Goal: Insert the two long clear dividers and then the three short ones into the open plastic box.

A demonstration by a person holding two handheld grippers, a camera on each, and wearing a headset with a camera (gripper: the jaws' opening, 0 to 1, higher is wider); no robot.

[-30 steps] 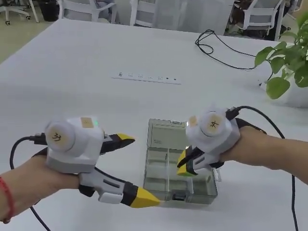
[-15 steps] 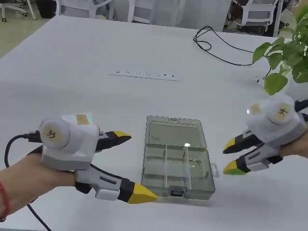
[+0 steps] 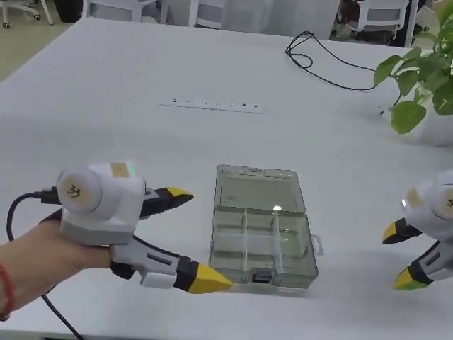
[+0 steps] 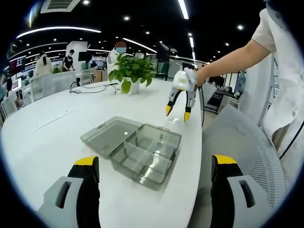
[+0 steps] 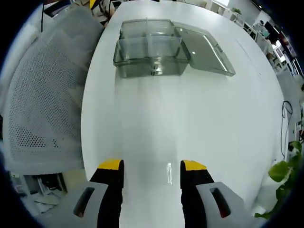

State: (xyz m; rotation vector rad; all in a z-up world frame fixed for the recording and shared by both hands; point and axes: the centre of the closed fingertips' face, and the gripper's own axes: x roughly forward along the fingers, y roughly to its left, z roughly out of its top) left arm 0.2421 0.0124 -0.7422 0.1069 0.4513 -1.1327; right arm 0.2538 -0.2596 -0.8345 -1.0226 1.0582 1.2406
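The open clear plastic box (image 3: 262, 244) lies at the table's middle front, its lid (image 3: 258, 190) flat behind it. Clear dividers (image 3: 274, 237) stand inside, splitting it into compartments. My left gripper (image 3: 192, 237) hovers just left of the box, open and empty, and the box (image 4: 142, 152) sits ahead between its jaws (image 4: 155, 161). My right gripper (image 3: 401, 255) is far right of the box, open, also seen as the right gripper (image 4: 179, 107). A small clear piece (image 5: 169, 173) lies on the table between its jaws (image 5: 152, 165). The box (image 5: 152, 52) is well ahead.
A white power strip (image 3: 216, 106) lies mid-table and a black cable (image 3: 318, 60) loops at the back right. A potted plant (image 3: 417, 78) stands at the right edge. A mesh chair (image 5: 42, 95) sits beside the table's front edge.
My right gripper has drawn back from above the box to the far right, still open. The left gripper has stayed in place.
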